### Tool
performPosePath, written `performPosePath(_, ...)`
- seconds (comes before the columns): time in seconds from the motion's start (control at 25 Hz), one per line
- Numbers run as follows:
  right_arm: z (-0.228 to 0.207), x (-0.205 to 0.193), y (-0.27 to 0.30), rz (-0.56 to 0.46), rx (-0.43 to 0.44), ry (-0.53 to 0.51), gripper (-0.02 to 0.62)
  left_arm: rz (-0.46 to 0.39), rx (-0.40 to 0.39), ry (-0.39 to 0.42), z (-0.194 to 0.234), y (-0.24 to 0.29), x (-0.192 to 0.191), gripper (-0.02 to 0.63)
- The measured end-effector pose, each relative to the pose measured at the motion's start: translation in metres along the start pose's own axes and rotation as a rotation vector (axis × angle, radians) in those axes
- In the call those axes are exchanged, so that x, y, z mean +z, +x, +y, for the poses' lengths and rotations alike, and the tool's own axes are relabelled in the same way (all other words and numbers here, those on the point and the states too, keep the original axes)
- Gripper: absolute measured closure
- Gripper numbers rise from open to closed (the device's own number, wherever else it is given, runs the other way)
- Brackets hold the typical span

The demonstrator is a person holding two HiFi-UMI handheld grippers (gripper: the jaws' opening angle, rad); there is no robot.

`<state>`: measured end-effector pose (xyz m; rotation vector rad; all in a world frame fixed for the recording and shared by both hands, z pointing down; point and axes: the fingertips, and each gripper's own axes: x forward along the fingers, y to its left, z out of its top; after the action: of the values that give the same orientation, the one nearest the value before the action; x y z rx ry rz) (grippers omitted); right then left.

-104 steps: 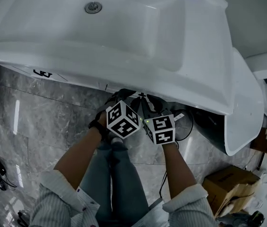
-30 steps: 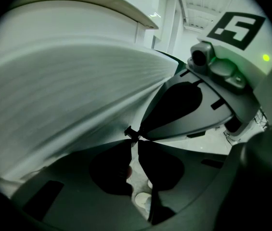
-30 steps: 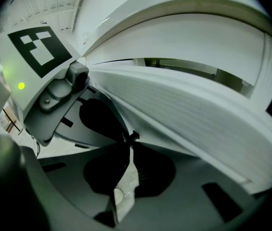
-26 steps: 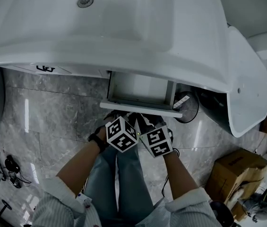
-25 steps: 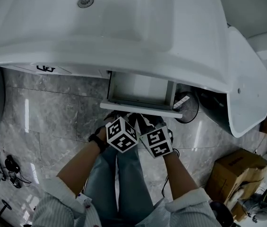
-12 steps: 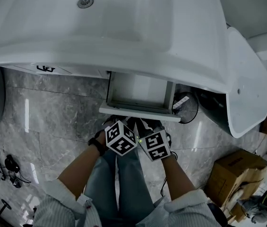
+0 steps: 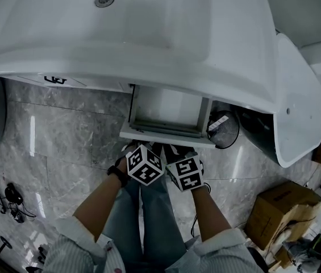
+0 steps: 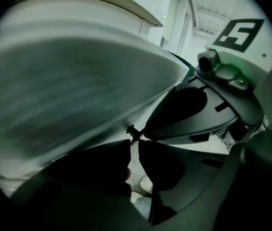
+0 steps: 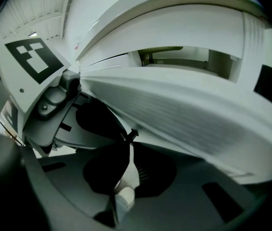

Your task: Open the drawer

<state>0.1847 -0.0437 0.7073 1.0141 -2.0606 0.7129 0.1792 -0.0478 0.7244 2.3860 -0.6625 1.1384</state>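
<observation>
Fingers, left gripper: drawn together to a thin slit, tips meeting, nothing between them. Fingers, right gripper: likewise closed and empty. Both grippers sit side by side, just beneath the drawer's front panel.

Drawer: white, mounted under the sink, standing part-way out over the marble floor. What shows of the inside is bare. No handle is visible.

Handling, judged: rigid, probably light while empty, likely running on slides. The glossy face offers slippery purchase. The best hold is the panel's lower lip near its middle, hooked from beneath, with an even pull from both sides to prevent racking.
</observation>
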Motion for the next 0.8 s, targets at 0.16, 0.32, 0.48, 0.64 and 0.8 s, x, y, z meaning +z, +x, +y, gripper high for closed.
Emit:
performPosePath(0.16,-0.001,-0.005,0.004,0.007,0.003,0.086,0.577,0.004,0.012,-0.061,0.002,0.001,-0.005,0.551)
performPosePath(0.32,-0.002,-0.005,0.005,0.008,0.004,0.110,0.574,-0.012,0.039,-0.133,0.008,-0.004,-0.009,0.552)
performPosePath(0.48,-0.003,-0.009,0.000,0.013,-0.003,0.122,0.575,0.002,0.049,-0.177,0.003,-0.009,-0.019,0.552)
performPosePath(0.64,0.007,-0.008,-0.005,0.015,0.014,0.141,0.575,-0.021,0.049,-0.249,-0.005,-0.017,-0.017,0.552)
performPosePath(0.8,0.015,-0.005,-0.021,0.011,0.022,0.191,0.575,-0.036,0.057,-0.320,-0.013,-0.034,-0.012,0.560)
